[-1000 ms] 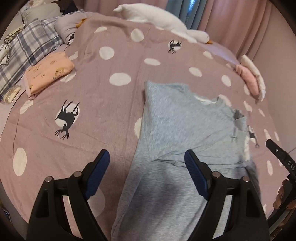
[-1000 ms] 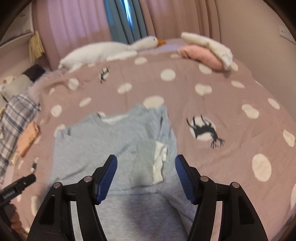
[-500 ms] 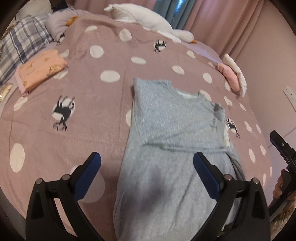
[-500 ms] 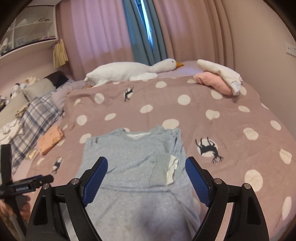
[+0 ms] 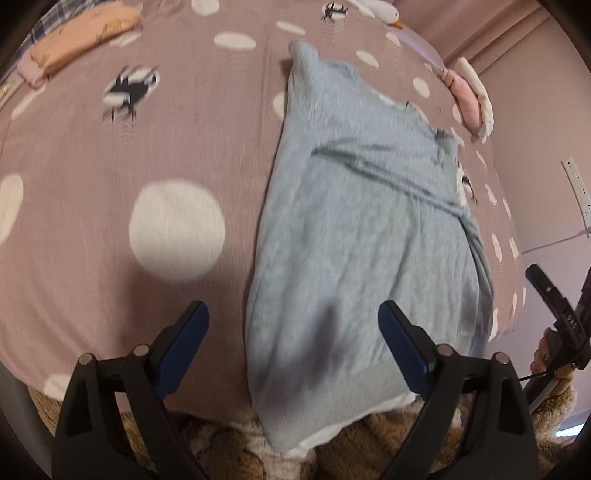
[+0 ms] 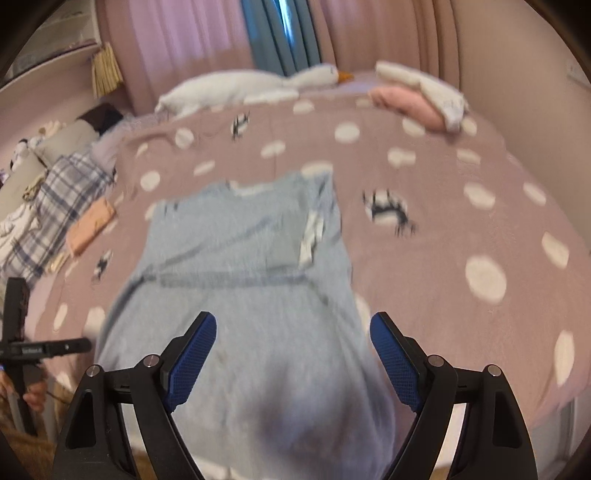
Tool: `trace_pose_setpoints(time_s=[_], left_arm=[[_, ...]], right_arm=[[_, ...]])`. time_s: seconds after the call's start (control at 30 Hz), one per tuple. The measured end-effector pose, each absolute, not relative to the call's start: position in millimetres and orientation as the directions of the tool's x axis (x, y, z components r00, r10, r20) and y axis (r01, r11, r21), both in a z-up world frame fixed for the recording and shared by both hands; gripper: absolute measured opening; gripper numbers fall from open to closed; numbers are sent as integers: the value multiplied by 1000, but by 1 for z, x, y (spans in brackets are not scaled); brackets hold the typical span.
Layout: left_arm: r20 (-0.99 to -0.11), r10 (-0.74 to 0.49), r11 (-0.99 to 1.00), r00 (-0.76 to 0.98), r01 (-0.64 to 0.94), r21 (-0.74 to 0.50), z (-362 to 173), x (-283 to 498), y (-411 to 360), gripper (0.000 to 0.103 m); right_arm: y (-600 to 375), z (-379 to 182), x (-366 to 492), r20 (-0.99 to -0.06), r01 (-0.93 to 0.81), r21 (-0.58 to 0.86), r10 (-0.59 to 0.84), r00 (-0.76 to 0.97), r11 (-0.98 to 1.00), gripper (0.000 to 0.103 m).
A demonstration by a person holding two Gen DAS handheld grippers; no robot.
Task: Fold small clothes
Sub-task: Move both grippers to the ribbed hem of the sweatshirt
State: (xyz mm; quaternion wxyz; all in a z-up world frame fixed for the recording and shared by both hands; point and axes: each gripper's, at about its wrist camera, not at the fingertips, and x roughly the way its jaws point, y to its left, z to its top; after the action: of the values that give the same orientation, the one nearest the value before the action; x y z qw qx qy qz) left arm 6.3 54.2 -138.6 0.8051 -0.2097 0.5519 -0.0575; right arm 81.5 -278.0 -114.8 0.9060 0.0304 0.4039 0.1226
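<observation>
Grey knit garment (image 5: 362, 236) is lying on the dotted bed cover (image 5: 122, 192), sides folded in, lengthwise folds remaining; left tongs (image 5: 291, 334) are standing apart, having just narrowed slightly, over its near hem | right-wrist view: right tongs (image 6: 293, 354) are gaping empty above soft, wrinkled cloth.

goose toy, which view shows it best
The right wrist view: the whole goose toy lies along the far edge of the bed. The left wrist view catches only its head and beak at the top edge.
</observation>
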Motion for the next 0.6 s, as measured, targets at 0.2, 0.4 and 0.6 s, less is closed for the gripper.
trace_pose_setpoints(time_s=[0.2, 0.4, 0.6], left_arm=[[-874, -341, 905, 346, -130, -404, -150, -6, 52, 83], [-870, -367, 887, 328, -158, -434, -162, -12, 51, 83], [-867, -398, 880, 300, -141, -452, -163, -17, 46, 83]], right_arm=[[-287, -140, 63, -790, -160, 146, 212, 575, 976, 85], [-300, -168, 47, -851, -86, 186, 204, 484, 979, 80], [-312, -182, 34, -881, -24, 165, 159, 445, 986, 77]])
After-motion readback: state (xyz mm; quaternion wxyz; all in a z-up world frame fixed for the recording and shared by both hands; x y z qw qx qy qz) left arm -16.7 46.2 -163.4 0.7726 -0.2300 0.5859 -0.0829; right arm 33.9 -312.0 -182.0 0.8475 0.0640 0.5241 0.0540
